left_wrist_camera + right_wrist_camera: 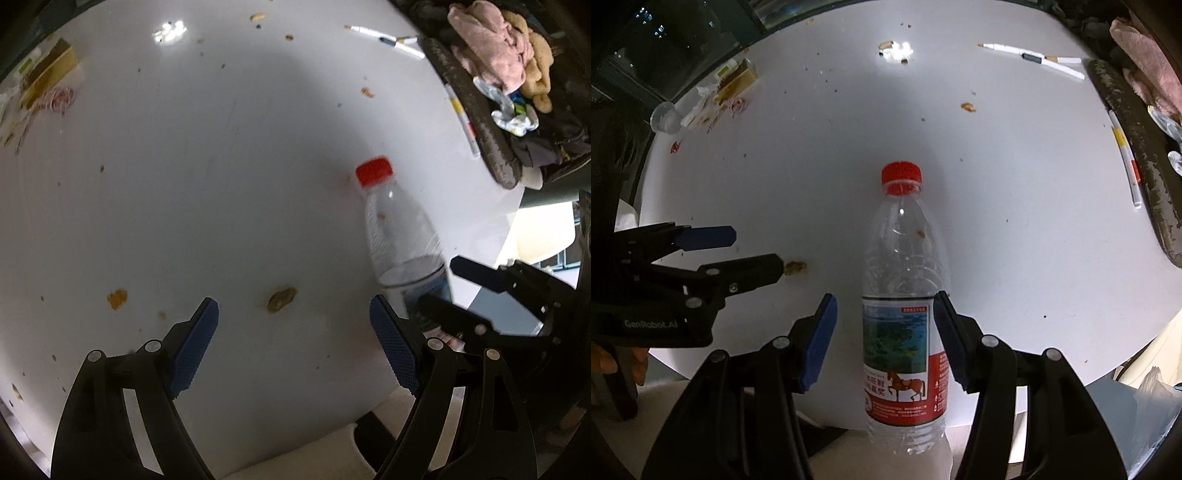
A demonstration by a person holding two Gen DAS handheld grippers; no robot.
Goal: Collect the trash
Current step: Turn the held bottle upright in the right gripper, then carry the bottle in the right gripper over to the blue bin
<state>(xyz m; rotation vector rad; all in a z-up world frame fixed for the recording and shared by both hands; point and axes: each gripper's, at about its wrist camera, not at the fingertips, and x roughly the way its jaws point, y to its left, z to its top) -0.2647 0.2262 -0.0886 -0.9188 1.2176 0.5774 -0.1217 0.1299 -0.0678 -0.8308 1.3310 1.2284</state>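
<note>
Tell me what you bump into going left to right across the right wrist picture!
Clear plastic cup → torn yellow wrapper pile → brown food smear → clear plastic bottle with red cap → white pens → white marker with yellow and red bands → pink cloth.

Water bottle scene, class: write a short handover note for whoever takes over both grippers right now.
Right gripper: open, fingers on either side of the water bottle; the right finger seems to touch the label, the left stands apart. No firm grip.
Left gripper: open, empty, over the white table, near a peanut shell.
Done: nothing visibly collected.
Left: take the bottle, then shells, crumbs and the wrapper pile at the far left edge.
</note>
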